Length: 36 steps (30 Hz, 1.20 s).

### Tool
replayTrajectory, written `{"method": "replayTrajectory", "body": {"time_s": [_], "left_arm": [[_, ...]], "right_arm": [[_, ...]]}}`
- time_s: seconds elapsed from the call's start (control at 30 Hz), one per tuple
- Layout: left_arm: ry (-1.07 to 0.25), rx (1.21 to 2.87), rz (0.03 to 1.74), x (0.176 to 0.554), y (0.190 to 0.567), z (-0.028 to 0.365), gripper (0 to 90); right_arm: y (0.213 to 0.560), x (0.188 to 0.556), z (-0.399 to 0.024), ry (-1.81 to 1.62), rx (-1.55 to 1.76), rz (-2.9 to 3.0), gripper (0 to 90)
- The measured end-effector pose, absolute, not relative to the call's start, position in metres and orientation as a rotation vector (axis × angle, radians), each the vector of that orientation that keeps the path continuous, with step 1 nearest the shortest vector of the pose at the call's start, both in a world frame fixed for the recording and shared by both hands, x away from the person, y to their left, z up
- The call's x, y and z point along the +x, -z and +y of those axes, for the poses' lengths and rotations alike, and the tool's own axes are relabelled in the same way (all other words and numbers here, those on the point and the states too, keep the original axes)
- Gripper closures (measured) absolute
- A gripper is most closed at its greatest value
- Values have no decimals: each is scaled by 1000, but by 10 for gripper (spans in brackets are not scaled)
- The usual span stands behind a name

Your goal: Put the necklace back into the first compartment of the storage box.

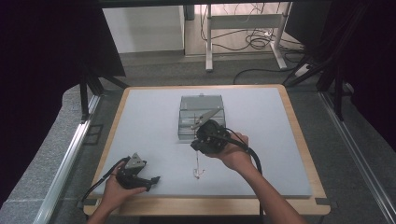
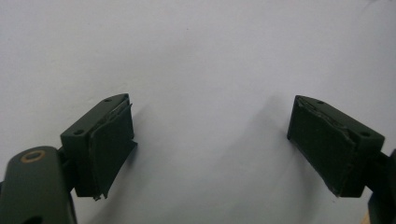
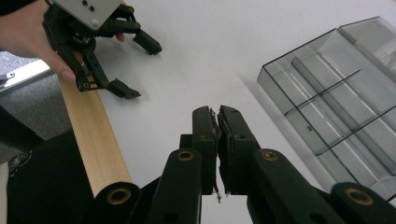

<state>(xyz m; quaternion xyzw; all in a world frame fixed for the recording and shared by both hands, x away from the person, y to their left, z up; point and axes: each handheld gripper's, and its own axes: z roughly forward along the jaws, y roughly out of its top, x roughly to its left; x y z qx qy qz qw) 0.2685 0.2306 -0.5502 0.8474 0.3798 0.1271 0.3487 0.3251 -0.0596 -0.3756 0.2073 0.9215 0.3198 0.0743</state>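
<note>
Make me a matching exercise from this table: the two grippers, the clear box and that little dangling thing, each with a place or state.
1. left gripper
2. right gripper
3. clear divided box
4. small trinket

A. pale, just below the right gripper in the high view
B. fingers wide apart
C. far middle of the mat
D. fingers pressed together

Pairs: 1-B, 2-D, 3-C, 4-A

A pale table [image 1: 149, 116] carries 1 clear divided tray [image 1: 187, 105], possibly empty.
</note>
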Motion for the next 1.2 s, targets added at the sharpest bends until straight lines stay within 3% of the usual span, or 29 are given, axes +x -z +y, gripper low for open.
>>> {"method": "replayTrajectory", "body": {"time_s": [1.2], "left_arm": [[-327, 2196, 984, 268, 550, 231, 145]], "right_arm": [[309, 338, -59, -1109, 625, 2664, 843]]}}
